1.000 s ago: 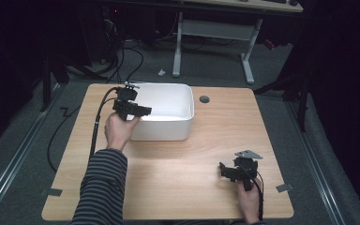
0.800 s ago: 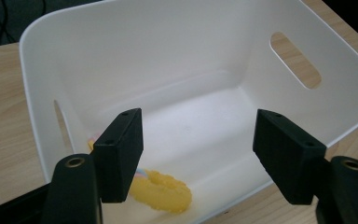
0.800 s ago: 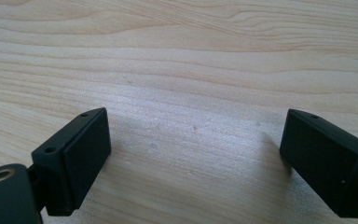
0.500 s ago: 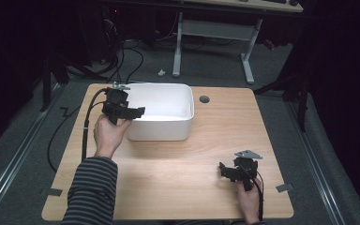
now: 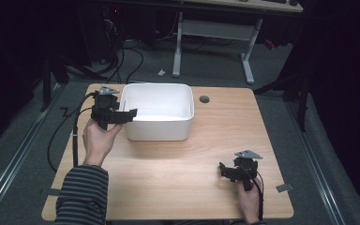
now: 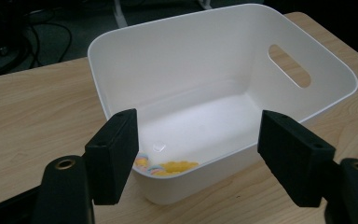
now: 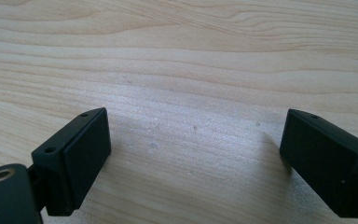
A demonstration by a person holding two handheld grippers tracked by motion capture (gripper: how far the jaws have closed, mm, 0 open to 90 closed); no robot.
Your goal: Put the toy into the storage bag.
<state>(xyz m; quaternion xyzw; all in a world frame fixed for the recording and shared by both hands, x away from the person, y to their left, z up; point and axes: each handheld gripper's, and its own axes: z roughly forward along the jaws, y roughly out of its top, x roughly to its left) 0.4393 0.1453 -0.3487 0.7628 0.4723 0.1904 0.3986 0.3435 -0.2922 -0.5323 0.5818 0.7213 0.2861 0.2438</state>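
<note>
A white plastic bin stands at the back left of the wooden table. In the left gripper view, small yellow and pastel pieces lie in the near corner of the bin. My left gripper is held at the bin's left rim and points into it. It is open: its jaws have just been opening and nothing is between them. My right gripper rests low over the front right of the table. It stands open above bare wood.
A round cable hole sits in the table to the right of the bin. The left gripper's black cable hangs off the table's left edge. Dark floor, cables and a desk frame lie beyond the table.
The left hand has drawn its gripper leftward, from above the bin's left part to its left rim, and a little upward. The right gripper has stayed put.
</note>
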